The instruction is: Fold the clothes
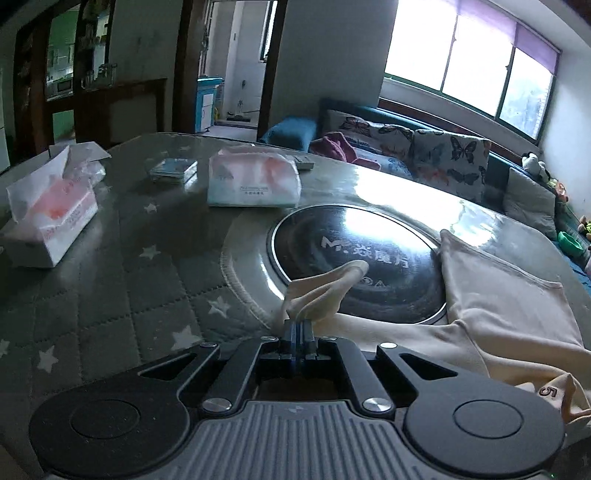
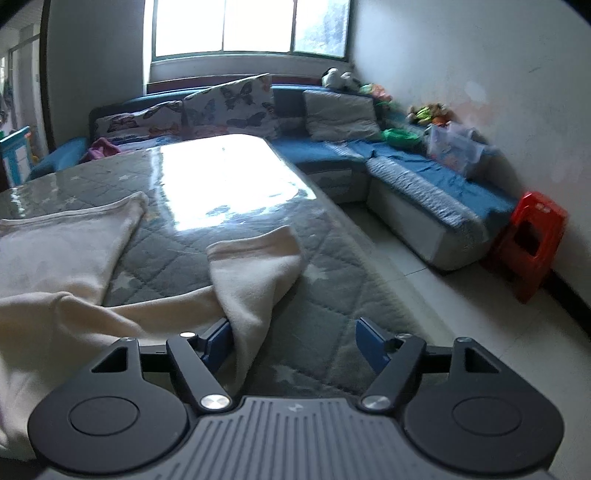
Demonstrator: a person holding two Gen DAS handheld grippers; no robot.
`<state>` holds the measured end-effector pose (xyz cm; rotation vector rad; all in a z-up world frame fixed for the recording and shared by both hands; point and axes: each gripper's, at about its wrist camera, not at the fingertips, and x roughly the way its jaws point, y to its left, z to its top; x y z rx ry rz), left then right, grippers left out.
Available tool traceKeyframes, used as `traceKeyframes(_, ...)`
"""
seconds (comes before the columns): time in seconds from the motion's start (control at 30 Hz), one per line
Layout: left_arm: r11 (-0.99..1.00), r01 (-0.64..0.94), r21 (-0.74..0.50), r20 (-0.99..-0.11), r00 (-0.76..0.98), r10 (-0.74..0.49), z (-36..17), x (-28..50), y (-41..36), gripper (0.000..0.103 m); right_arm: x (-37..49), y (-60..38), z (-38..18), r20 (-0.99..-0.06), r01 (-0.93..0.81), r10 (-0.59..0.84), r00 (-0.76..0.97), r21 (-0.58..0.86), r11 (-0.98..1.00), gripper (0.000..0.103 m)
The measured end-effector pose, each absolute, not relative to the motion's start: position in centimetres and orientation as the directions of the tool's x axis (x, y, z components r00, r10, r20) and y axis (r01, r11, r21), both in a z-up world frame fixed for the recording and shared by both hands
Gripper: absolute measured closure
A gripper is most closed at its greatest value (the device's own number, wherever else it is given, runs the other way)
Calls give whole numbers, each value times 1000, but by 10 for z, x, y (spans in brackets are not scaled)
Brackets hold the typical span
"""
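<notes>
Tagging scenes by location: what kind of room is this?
Most likely a home living room: a blue corner sofa with butterfly cushions under a window, and a quilt-covered table with tissue packs.

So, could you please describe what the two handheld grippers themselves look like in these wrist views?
Both look alike. The left gripper and right gripper each have a grey ribbed body, two round black discs at the sides, black linkage arms with silver pivot screws, and blue finger pads. No cables, sleeves or hands show.
</notes>
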<state>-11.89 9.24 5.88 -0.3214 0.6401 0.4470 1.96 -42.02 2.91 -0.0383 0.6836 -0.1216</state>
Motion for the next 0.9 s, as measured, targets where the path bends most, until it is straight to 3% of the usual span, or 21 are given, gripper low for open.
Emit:
traceKeyframes(0.33, 816, -563, -134, -694, 641, 328, 41, -141, 102, 103, 3, -454, 32, -606, 265, -258, 753, -80, 961, 26)
traceKeyframes(0.57, 848, -508, -152, -671, 683, 288, 52, -134, 93, 103, 13, -452, 37, -587, 228, -226, 777, -71, 971, 20)
traceKeyframes(0.9, 903, -414, -112, -637, 728, 255, 63, -98, 73, 98, 29, -446, 30, -614, 185, -206, 762, -98, 978, 19)
